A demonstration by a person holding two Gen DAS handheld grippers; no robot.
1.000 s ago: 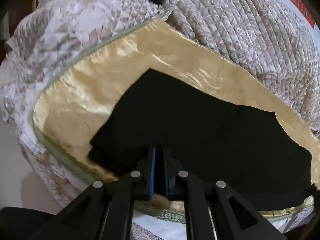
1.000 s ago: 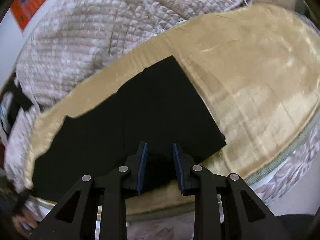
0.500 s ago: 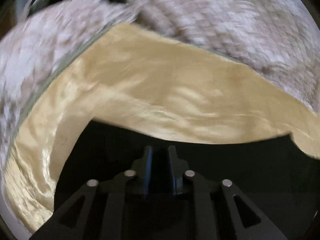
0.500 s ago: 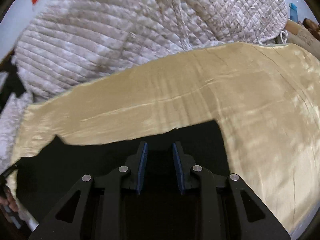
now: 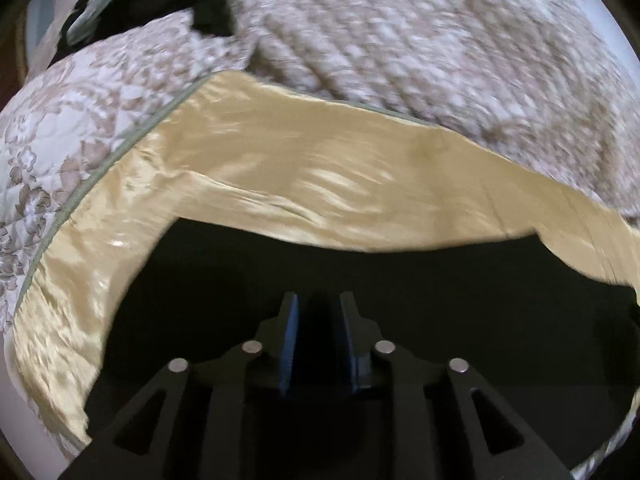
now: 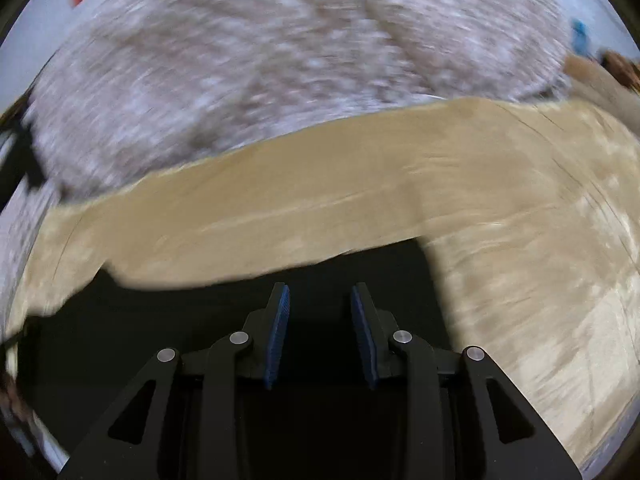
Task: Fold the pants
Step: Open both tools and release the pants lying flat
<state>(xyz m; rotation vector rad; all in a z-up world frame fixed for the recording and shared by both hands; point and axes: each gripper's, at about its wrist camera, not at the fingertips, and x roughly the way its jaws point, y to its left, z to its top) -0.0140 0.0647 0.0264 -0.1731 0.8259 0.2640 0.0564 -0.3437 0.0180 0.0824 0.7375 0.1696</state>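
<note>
The black pants lie flat on a golden satin cloth on the bed. In the left wrist view they fill the lower half of the frame. My left gripper hovers over them with its jaws a little apart and nothing between them. In the right wrist view the pants spread across the lower left, with one straight edge at the right. My right gripper is open and empty above that end. Both views are motion-blurred.
A beige quilted blanket is piled behind the satin cloth, also in the right wrist view. A floral quilt with a green border lies at the left. A dark item sits at the far top left.
Both grippers moved forward over the pants, so the black fabric now fills the lower frames. My left gripper went from shut to slightly open. The right one stayed open.
</note>
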